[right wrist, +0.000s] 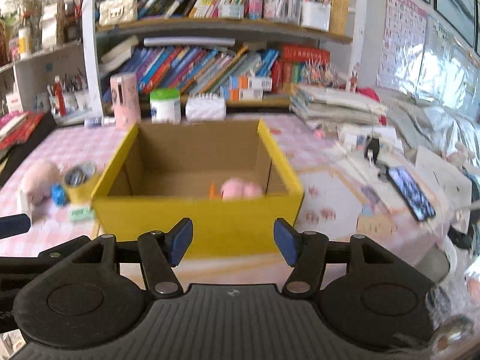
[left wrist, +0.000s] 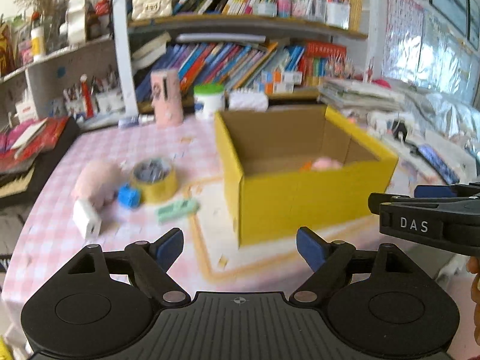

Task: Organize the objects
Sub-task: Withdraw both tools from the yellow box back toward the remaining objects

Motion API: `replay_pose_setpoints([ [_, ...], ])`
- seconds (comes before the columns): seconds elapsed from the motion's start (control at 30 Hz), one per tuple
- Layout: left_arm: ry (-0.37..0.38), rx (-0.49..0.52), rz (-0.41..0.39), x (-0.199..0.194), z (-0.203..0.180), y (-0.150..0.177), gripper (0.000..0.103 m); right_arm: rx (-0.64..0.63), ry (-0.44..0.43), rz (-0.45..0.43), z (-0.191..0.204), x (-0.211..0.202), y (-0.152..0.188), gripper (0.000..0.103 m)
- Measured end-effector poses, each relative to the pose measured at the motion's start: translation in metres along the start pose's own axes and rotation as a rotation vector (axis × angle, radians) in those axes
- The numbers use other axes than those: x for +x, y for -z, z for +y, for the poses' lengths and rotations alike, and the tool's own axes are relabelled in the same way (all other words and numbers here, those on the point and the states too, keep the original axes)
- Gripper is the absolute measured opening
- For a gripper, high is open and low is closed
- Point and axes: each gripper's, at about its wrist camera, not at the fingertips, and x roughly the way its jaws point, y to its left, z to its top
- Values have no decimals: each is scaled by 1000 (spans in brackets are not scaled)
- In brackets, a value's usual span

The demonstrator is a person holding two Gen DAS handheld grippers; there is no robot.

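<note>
While empty, both claws point(left wrist: 240, 247) point(right wrist: 233, 244) agape

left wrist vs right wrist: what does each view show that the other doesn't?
Only the left wrist view shows the white charger block whole and the right claw's body marked DAS.
Only the right wrist view shows the phone lying right of the box.
Both show the yellow box with a pink toy inside, the tape roll, pink plush, blue toy and green item. Both claws are open and empty: left claw, right claw.
</note>
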Motion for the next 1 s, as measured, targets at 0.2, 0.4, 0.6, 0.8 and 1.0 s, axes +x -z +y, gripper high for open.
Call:
replay_pose_setpoints([
  [0.2,-31,-45,84,-9,27,27,85,12,-18,103,27,-10,38,58],
  [0.4,-77,-97,133,-21,54,49,85,-65,-95,165,70,-19,62,57],
  [0.6,-120,-139,135,-38,79,62,85,-116,-157,187,102,-27,69,57],
  [0.8,-162,-175,124,-53,104,69,85,-152,-202,176,131,-36,69,57],
  [1.0,-193,-209,109,-65,126,72,85,-188,-247,160,157,-41,65,58],
])
